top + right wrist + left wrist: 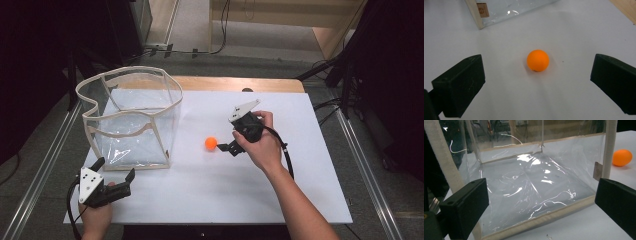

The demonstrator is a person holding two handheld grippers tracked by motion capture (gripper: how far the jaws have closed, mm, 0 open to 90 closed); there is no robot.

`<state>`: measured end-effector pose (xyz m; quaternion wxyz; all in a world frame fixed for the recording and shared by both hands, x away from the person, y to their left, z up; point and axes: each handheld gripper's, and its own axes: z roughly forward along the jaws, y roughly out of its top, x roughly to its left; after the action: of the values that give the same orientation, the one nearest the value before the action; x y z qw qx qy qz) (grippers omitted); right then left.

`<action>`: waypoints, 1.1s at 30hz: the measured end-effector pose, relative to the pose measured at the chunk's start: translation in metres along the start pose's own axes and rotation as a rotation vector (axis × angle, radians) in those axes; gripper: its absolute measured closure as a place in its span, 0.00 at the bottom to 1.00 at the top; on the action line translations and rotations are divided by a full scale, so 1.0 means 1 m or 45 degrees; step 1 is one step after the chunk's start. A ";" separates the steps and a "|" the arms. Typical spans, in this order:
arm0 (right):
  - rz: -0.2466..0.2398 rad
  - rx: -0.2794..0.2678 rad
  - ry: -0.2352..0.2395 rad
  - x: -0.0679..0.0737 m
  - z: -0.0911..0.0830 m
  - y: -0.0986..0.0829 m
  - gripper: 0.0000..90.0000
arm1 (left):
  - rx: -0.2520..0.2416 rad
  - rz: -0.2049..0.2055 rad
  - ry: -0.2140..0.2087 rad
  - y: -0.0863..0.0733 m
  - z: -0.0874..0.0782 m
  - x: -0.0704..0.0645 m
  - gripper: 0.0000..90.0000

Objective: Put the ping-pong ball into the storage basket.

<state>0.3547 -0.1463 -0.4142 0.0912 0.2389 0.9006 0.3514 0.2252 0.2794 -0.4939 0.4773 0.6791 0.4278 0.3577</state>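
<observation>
- The right gripper (223, 148) is lining up on the orange ball (211, 143), which is sitting on the white table sheet (210, 190) just to the right of the clear plastic bag (131, 116) — near it, not touching.
- In the right gripper view the jaws are standing wide apart with the orange ball (538, 60) lying between and a little ahead of them; nothing is being gripped yet.
- The left gripper (116, 179) is waiting at the near corner of the bag, its jaws spread and holding nothing; in its own view it is facing the bag's clear wall (529, 192).
- Judged from this, the approach-to-grasp step is in hand — the ball is not yet picked up.
- The next move is calling for easing the right gripper forward until the ball sits squarely between the jaws, then closing gently, since a round, light ball may roll away if nudged off-centre.
</observation>
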 end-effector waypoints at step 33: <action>-0.088 0.331 0.061 -0.009 0.055 0.021 0.06 | -0.005 -0.031 -0.008 0.001 -0.001 0.003 0.00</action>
<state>0.3888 -0.1051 -0.4404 0.0500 0.2092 0.9481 0.2341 0.2258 0.2827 -0.4924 0.4845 0.6740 0.4339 0.3503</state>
